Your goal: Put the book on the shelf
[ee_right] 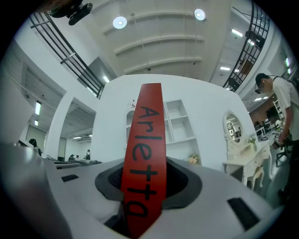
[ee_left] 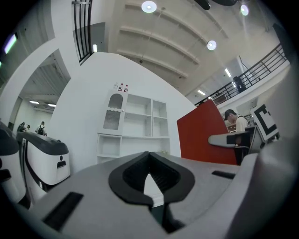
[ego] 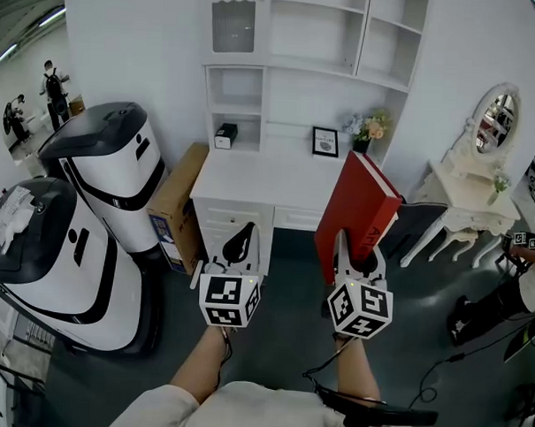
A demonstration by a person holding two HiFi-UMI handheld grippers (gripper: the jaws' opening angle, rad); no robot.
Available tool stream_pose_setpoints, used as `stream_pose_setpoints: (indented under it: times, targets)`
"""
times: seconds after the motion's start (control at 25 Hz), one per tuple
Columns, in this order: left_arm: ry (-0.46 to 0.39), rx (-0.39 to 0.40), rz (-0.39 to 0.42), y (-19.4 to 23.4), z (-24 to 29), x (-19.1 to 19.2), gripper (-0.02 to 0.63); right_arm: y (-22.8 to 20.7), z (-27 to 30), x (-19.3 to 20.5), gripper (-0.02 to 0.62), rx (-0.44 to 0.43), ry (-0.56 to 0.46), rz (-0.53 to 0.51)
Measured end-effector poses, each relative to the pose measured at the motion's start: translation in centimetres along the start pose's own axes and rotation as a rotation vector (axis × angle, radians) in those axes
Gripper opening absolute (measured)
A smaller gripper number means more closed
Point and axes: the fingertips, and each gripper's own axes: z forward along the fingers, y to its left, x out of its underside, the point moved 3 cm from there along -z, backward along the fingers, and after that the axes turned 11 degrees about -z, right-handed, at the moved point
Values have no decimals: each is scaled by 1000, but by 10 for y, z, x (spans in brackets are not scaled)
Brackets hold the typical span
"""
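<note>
1. Head view, far left first: two big white-and-black machines (ego: 106,166) side by side, one nearer and lower in the shot, plus two people (ego: 52,84) way back in the corner
2. One cardboard box (ego: 175,204) sits between the machines and one white desk (ego: 269,186). One white shelf unit (ego: 315,42) rises over the desk
3. Along the back of the desk top there's one small black-and-white box (ego: 225,135), one framed picture (ego: 325,142) and one pot of flowers (ego: 367,128), in that order
4. Two grippers, each with its marker cube. The left gripper (ego: 241,236) is held out in front of the desk's drawers. Left gripper view shows its dark pads tip to tip with nothing in between, so it's closed and empty
5. One red book (ego: 361,203), and it's in the right gripper (ego: 361,256). Right gripper view has the spine, lettered "Arletta", running straight up between the jaws, with the pads clamped on either side of it
6. The book sticks up out of those jaws at a tilt. In the head view its far end overlaps the desk's right front corner, so it's held in the gripper and not on any shelf. It's just right of the left gripper and not touching it
7. Far right: one white dressing table (ego: 463,195) with one oval mirror (ego: 495,121)
</note>
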Motion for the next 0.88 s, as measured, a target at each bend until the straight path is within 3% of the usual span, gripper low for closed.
stream_pose_setpoints:
  times: [0.44, 0.88]
  targets:
    - [24, 2, -12, 18, 26, 11, 8, -11, 30, 9, 173, 19, 17, -9]
    - [6, -20, 13, 37, 96, 7, 8, -33, 103, 18, 173, 0, 4, -25]
